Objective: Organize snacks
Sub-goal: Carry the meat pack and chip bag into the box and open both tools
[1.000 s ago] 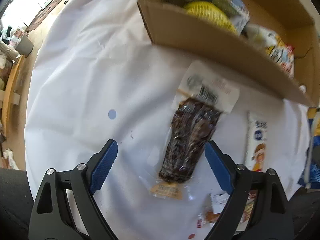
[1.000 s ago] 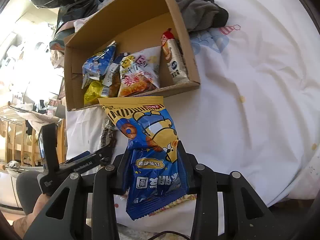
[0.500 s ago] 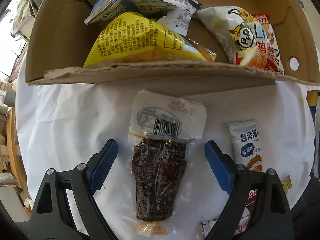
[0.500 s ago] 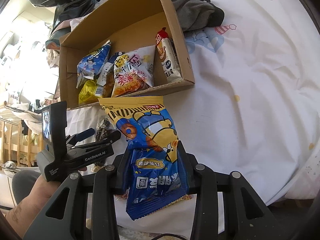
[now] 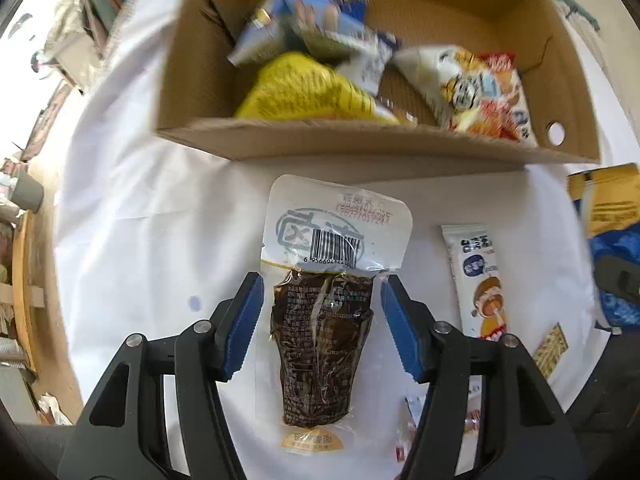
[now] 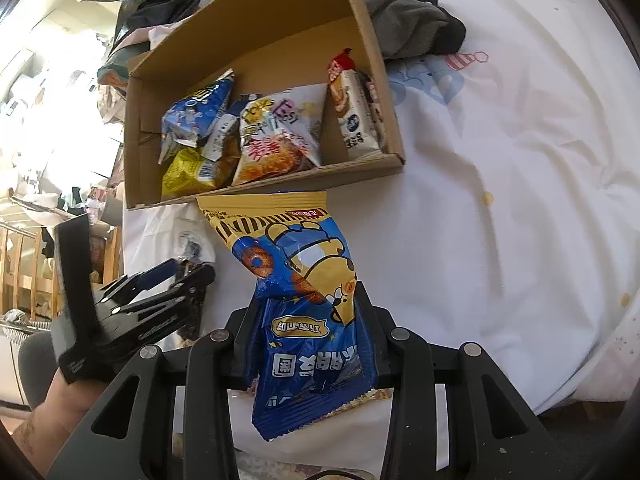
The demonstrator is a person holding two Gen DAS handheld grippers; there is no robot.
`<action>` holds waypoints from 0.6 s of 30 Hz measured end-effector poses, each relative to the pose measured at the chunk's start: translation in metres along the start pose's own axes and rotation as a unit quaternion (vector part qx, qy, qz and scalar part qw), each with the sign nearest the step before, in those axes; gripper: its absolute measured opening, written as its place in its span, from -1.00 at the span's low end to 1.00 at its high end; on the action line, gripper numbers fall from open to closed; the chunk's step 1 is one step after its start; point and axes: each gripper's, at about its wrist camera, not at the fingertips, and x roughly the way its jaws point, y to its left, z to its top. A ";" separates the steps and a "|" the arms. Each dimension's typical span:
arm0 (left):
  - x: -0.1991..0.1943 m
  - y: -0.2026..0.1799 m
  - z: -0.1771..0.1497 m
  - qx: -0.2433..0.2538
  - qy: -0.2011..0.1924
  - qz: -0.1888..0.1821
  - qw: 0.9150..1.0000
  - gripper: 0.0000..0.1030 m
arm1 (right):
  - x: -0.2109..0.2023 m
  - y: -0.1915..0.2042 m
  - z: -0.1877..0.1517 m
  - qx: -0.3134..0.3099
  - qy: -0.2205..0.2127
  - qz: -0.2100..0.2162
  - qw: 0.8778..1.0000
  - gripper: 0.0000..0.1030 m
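Flanking dark packet [image 5: 320,344], white sachet [image 5: 478,276], cardboard box [image 5: 360,142] beyond

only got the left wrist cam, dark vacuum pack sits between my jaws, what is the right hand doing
Observer: The right gripper is shut on a blue and yellow snack bag. The bag's top end points toward the cardboard box.
Operator: ok, anything past the box i cant see
Observer: Yes, a grey cloth lies bunched on the white sheet beside the box's far right corner.
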 end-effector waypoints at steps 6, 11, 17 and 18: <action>-0.054 0.003 -0.018 -0.003 -0.045 -0.002 0.999 0.11 | -0.002 0.010 -0.004 -0.014 0.001 0.021 1.000 -0.21; -0.109 0.021 -0.013 -0.025 -0.126 -0.017 0.992 0.11 | -0.011 0.027 -0.005 -0.043 -0.012 0.057 0.997 -0.21; -0.150 0.051 0.011 -0.071 -0.194 -0.043 0.977 0.11 | -0.027 0.033 0.010 -0.032 -0.052 0.098 0.993 -0.21; -0.155 0.053 0.018 -0.073 -0.203 -0.044 0.975 0.11 | -0.030 0.034 0.015 -0.030 -0.060 0.101 0.993 -0.21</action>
